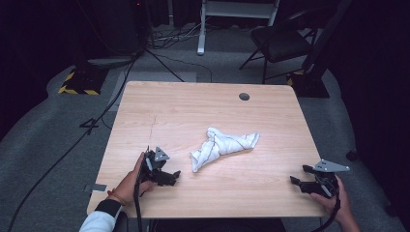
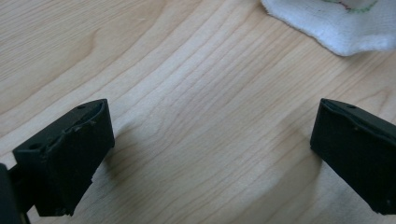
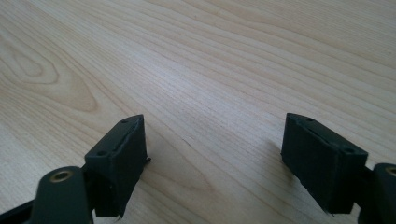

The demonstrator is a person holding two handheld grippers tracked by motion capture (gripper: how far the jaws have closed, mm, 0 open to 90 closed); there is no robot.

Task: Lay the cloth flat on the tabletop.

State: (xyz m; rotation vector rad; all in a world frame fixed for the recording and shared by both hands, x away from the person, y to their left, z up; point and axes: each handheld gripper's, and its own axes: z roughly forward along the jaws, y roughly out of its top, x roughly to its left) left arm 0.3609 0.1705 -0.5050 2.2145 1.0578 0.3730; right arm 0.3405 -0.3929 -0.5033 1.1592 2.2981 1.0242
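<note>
A wooden worktop [image 1: 159,106] is carrying a white cloth [image 1: 222,145] mid-surface. Left tongs [image 1: 173,177] and right tongs [image 1: 296,175] are resting near its front corners, both spread wide, gripping nothing.

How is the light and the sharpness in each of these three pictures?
High view: the table is lit evenly, the room behind is dark, and the cloth is a little soft. Left gripper view: soft shadows lie beside the jaws, and the cloth looks overexposed. Right gripper view: the wood grain is sharp, the near jaws slightly blurred.

A crumpled white cloth [image 1: 223,146] lies mid-table [image 1: 193,106] between the left gripper [image 1: 170,177] and right gripper [image 1: 299,180].
</note>
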